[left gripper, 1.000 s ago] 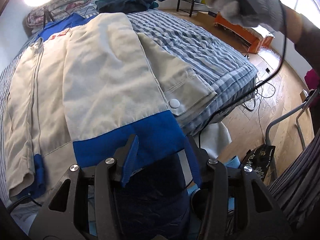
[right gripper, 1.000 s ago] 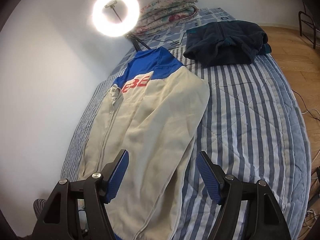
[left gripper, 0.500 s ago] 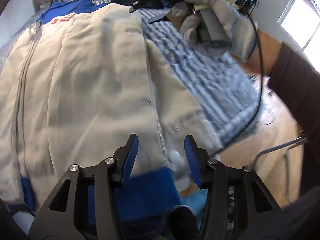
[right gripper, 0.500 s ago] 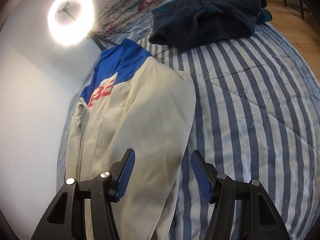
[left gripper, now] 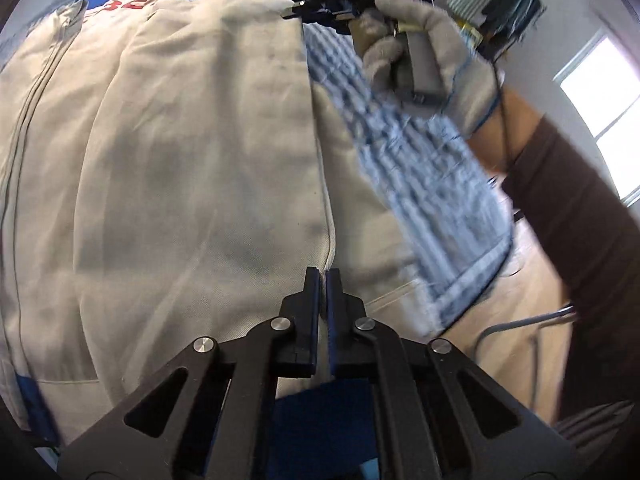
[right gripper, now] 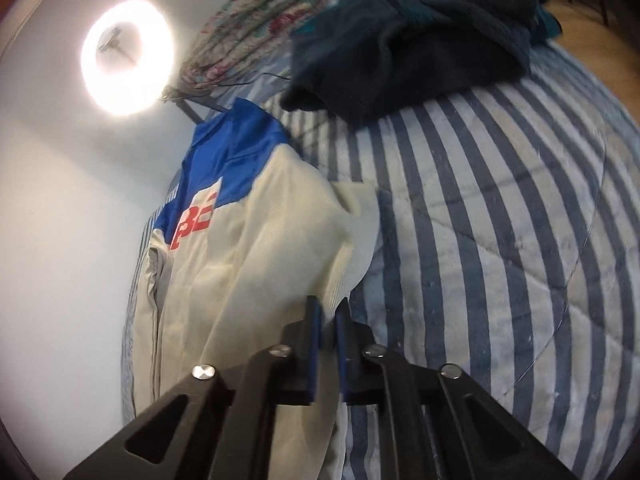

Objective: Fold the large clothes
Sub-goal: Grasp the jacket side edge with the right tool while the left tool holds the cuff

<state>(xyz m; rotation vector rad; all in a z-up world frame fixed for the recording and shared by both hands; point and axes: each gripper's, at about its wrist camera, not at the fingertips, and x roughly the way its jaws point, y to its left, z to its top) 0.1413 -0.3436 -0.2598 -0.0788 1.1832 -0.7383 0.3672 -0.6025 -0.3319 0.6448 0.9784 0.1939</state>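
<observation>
- The cream and blue jacket (left gripper: 192, 152) lies spread flat on the bed (right gripper: 500, 240), on its striped quilt, with its blue collar end toward the ring light (right gripper: 127, 56) and its blue hem toward the cameras.
- The left gripper (left gripper: 323, 276) is pinched nearly shut on the jacket, at the seam where the folded-in sleeve meets the body, just above the blue hem band.
- The right gripper (right gripper: 327, 306) is likewise pinched narrow on the jacket, at the cream edge of the sleeve fold on the side next to the bare quilt; a strip of cream cloth shows between its blue pads.
- In the left wrist view, the gloved right hand (left gripper: 424, 40) holds that gripper's handle over the far edge of the jacket, near the red lettering (left gripper: 126, 3).
- A dark navy garment (right gripper: 420, 36) lies heaped on the bed beyond the jacket's collar, apart from it.
- A folded floral blanket (right gripper: 256, 24) sits beyond the jacket too, between the ring light and the navy garment.
- Right of the jacket, the quilt in the left wrist view is blurred.
</observation>
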